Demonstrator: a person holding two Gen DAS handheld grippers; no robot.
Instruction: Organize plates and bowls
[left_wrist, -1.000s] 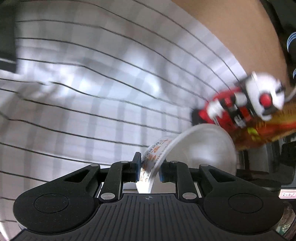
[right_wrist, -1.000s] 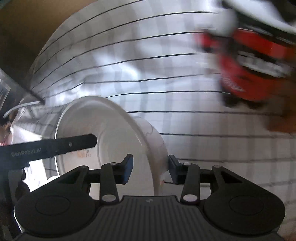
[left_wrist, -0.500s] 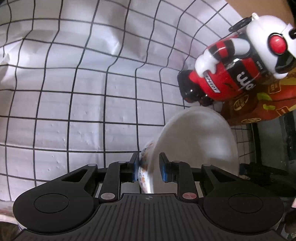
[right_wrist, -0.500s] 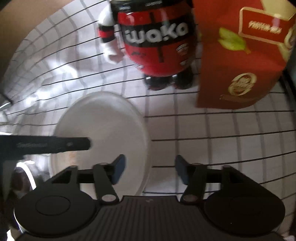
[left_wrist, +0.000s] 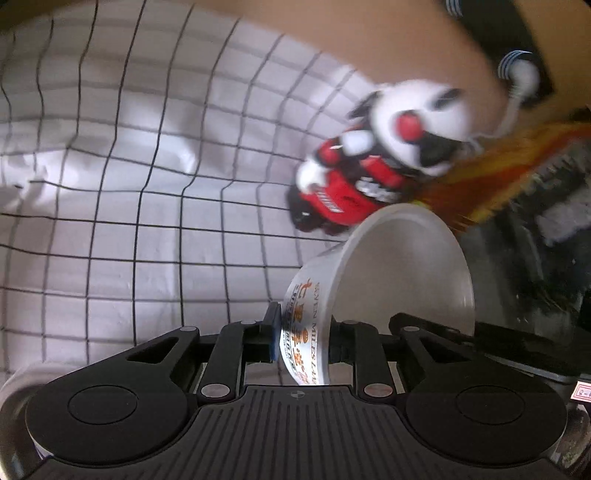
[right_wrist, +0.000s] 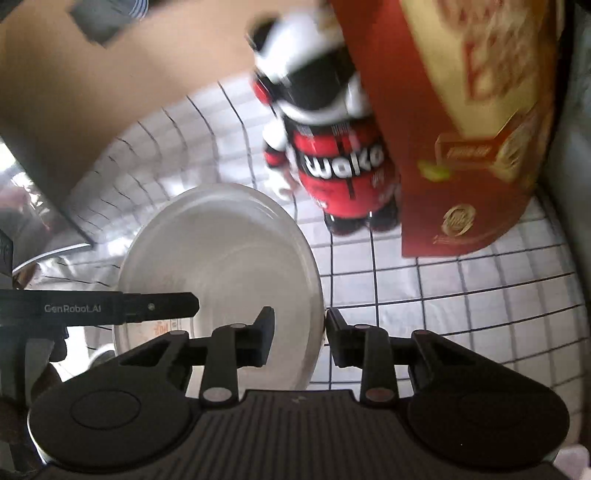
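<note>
A white bowl (left_wrist: 399, 266) with orange print on its outside hangs tilted above the checked cloth, its mouth turned to the right. My left gripper (left_wrist: 304, 321) pinches its wall, one pad outside and one inside, and its jaws are easing open slightly. In the right wrist view the same bowl (right_wrist: 221, 258) shows its inside. My right gripper (right_wrist: 299, 321) straddles the bowl's right rim, its jaws closing down onto it. The left gripper's finger (right_wrist: 147, 306) reaches in from the left.
A red, black and white toy figure (right_wrist: 332, 166) stands on the white checked tablecloth (left_wrist: 129, 184) just beyond the bowl. A tall red box (right_wrist: 480, 129) stands right of it. A brown wall (left_wrist: 332, 37) lies behind, and a dark rack (left_wrist: 535, 258) sits at the right.
The right jaws spread wide, then closed around the bowl's rim. Both grippers moved with the bowl toward the toy figure and box and lifted.
</note>
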